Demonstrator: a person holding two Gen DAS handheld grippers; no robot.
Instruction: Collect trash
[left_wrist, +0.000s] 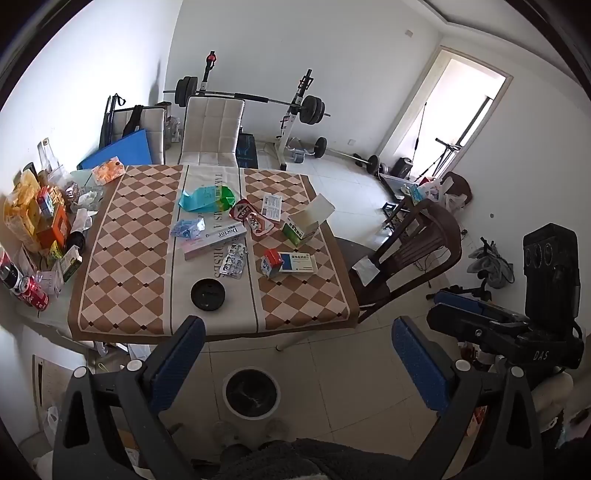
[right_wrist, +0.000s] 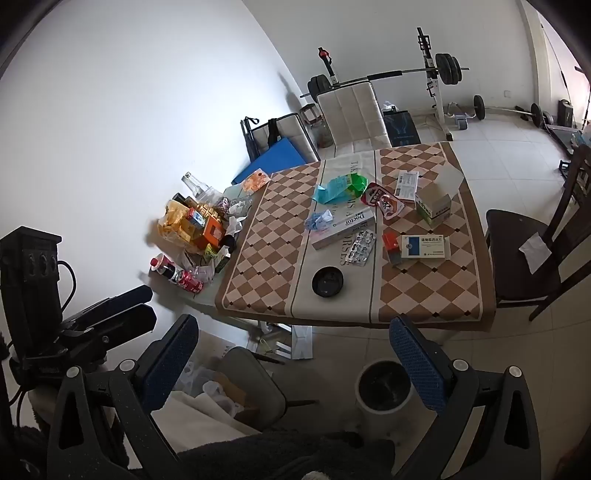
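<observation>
**Trash still spread on the bench, both claws empty**

Trash lies in a loose cluster at mid-frame in both views: a teal-green wrapper (left_wrist: 207, 198), a red pouch (left_wrist: 255, 218), a long Doctor box (left_wrist: 215, 240), a blister sheet (left_wrist: 233, 261), a blue-white box (left_wrist: 298, 263) touching a small red carton (left_wrist: 272, 261), an open green box (left_wrist: 308, 223) and a black lid (left_wrist: 208, 294) nearest the front edge. All of it sits on the checked cloth of the bench (left_wrist: 122, 295). The bin (left_wrist: 252, 393) stands on the floor below the bench's near edge, at lower centre in the left view and lower right in the right view (right_wrist: 384, 395).

Left claw (left_wrist: 299, 354) hangs spread wide with nothing between its blue pads, low in the frame and well short of the bench. Right claw (right_wrist: 291, 350) is likewise parted and empty, also held back from the bench.

Judging from this, no piece has been picked up yet. Risks ahead: the thin blister sheet and flat wrappers may slip out of the pads or fold instead of lifting; the pieces lie close, some touching, so a grab could drag a neighbour off the edge. The groceries and cans (left_wrist: 35, 295) at far left could be mistaken for trash. A drop released too early would miss the bin, since its mouth is narrow and partly under the bench edge.
</observation>
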